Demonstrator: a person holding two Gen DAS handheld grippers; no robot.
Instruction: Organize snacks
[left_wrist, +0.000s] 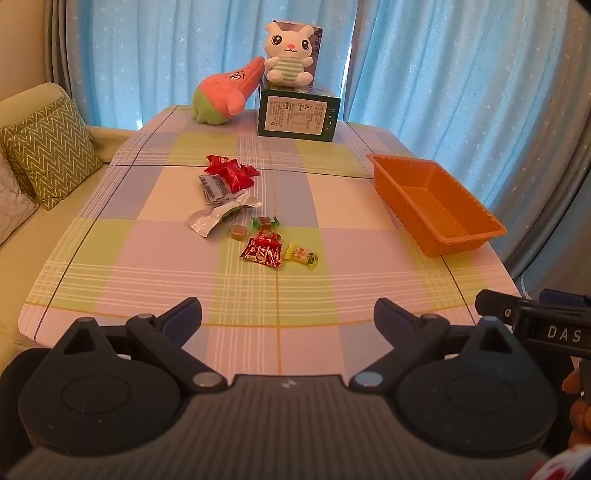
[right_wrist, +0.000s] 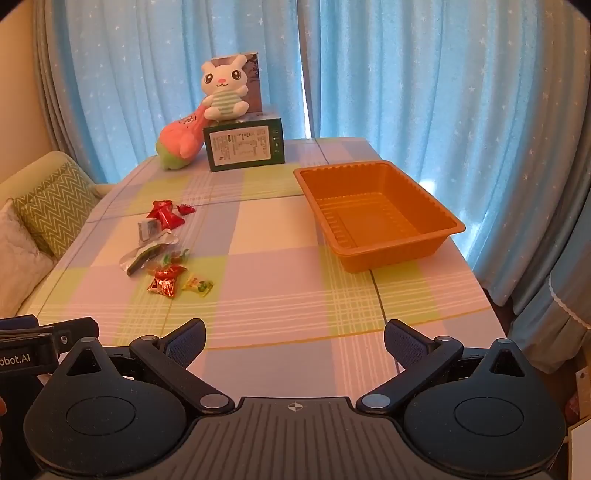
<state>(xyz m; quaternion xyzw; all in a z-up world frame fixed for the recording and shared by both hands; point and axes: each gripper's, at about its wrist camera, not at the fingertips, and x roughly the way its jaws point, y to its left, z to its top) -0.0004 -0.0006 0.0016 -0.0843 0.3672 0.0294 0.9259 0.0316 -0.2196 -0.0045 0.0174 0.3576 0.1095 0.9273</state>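
Left wrist view: left gripper (left_wrist: 288, 315) nearest, jaws spread wide, nothing between them, hovering over the near edge of the checked tablecloth (left_wrist: 147, 258). Snacks sit mid-table in a loose scatter: red wrappers (left_wrist: 231, 170) at the far end, silver packet (left_wrist: 218, 216) in the middle, red foil packet (left_wrist: 263, 253) and yellow candy (left_wrist: 300, 254) nearest. Orange tray (left_wrist: 436, 210) is far right, well apart from the pile, nothing inside. Plush toys and a green box (left_wrist: 298, 117) stand at the far edge. Part of the right gripper pokes in at the right.

Right wrist view: right gripper (right_wrist: 295, 341) nearest, jaws also fully released, holding nothing. Snack scatter (right_wrist: 166, 251) lies left of centre; orange tray (right_wrist: 373, 218) right of centre, bare bottom visible.

Progress: looks like the very start. No snack in the tray, none picked up. Every piece is left to move.
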